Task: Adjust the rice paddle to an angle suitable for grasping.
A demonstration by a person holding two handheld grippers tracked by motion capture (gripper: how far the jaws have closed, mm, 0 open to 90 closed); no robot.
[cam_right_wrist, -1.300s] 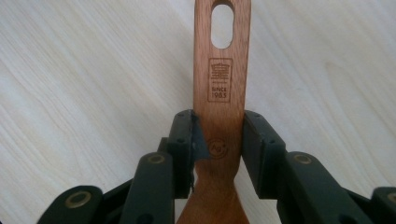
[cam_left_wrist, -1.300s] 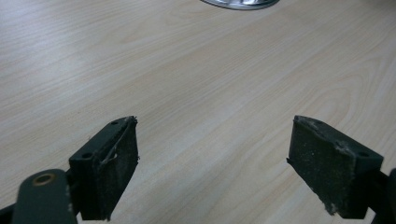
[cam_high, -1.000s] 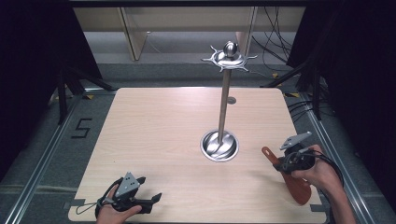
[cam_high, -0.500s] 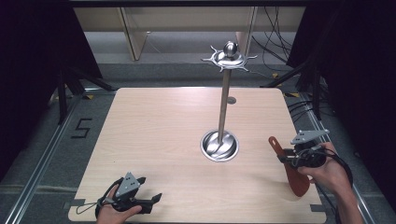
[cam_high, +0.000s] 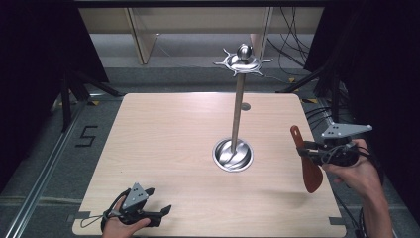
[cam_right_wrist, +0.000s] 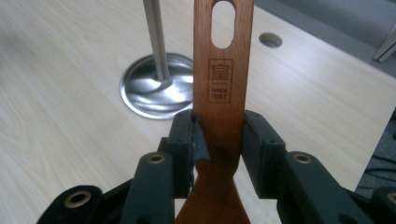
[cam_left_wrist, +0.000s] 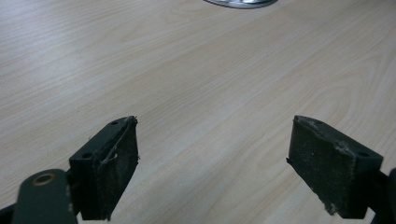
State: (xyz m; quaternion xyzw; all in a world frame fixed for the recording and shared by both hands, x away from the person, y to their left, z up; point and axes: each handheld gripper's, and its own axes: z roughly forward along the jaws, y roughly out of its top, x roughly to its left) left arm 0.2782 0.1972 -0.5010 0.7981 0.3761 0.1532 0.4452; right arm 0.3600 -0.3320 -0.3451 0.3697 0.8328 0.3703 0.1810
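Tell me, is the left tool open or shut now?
Open. In the left gripper view, the left tool shows its two black jaws standing wide apart, with only the bare light wooden table between them.

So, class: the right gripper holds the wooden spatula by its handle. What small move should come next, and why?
Probably lift the wooden spatula up toward the hooks of the metal stand: the right gripper clamps its handle, and the slot sits free, well below them.

Both handheld grippers are black, each topped with a grey three-cornered plate dotted with small holes. The left gripper trails a thin black cable loop; its jaws carry scuffed, dusty black pads. The right gripper shows brass-coloured rivets along its black linkage. Both forearms are bare, sleeveless.
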